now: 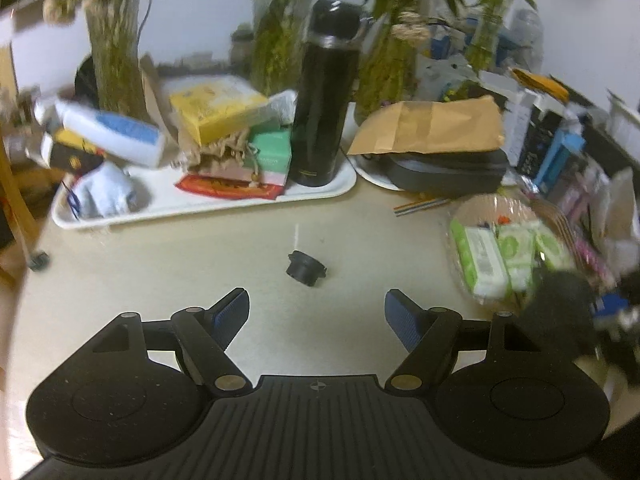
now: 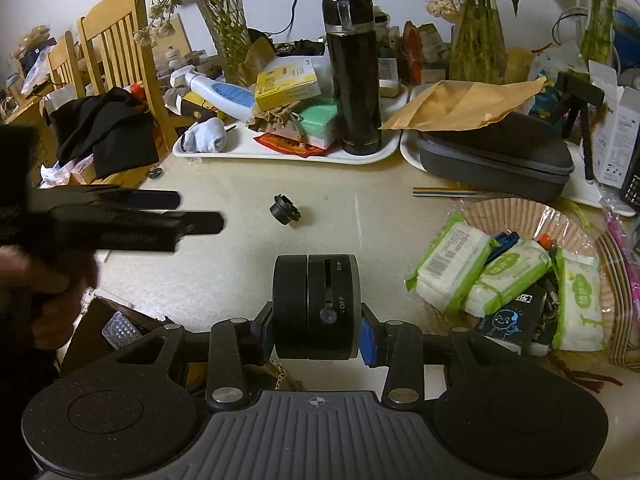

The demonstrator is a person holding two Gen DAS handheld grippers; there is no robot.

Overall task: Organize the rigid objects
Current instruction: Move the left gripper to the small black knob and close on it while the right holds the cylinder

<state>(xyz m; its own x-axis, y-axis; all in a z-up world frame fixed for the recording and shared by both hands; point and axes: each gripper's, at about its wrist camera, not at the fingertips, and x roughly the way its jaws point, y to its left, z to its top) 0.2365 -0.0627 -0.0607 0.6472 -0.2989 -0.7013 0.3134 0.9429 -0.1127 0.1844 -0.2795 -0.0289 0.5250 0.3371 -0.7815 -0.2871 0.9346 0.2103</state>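
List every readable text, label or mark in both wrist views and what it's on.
"ON" and "OFF": beside the slider switch on the black round device clamped in the right gripper.
Yellow box on the white tray: print too blurred to read.
Wet wipe packs: barcode label and green logos, too small to read.
White carton at the right edge: print unreadable.
Left wrist view: nothing legible, motion blur.
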